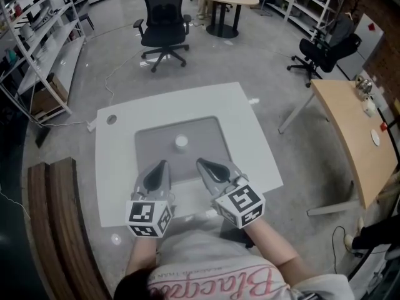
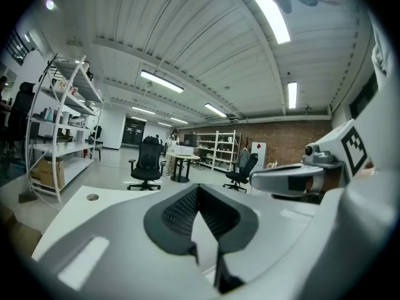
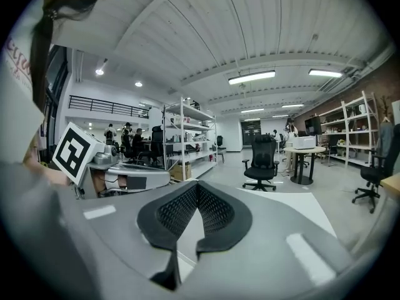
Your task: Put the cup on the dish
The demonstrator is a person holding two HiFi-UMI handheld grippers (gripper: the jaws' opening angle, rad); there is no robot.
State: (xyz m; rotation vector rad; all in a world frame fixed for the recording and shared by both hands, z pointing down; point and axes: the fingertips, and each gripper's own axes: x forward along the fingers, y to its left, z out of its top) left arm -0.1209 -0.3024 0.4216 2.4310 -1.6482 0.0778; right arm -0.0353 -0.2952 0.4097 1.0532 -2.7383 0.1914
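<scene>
A small white round cup stands in the middle of a grey mat on the white table. I cannot make out a separate dish beside or under it. My left gripper and right gripper hover side by side over the mat's near edge, a short way in front of the cup. In the left gripper view the left gripper has its ribbed pads together with nothing between them. The right gripper looks the same in its own view. Both cameras point level across the room, so the cup is hidden from them.
A round cable hole sits at the table's far left corner. A wooden bench runs along the left, a wooden desk stands to the right. Black office chairs and shelves are beyond the table.
</scene>
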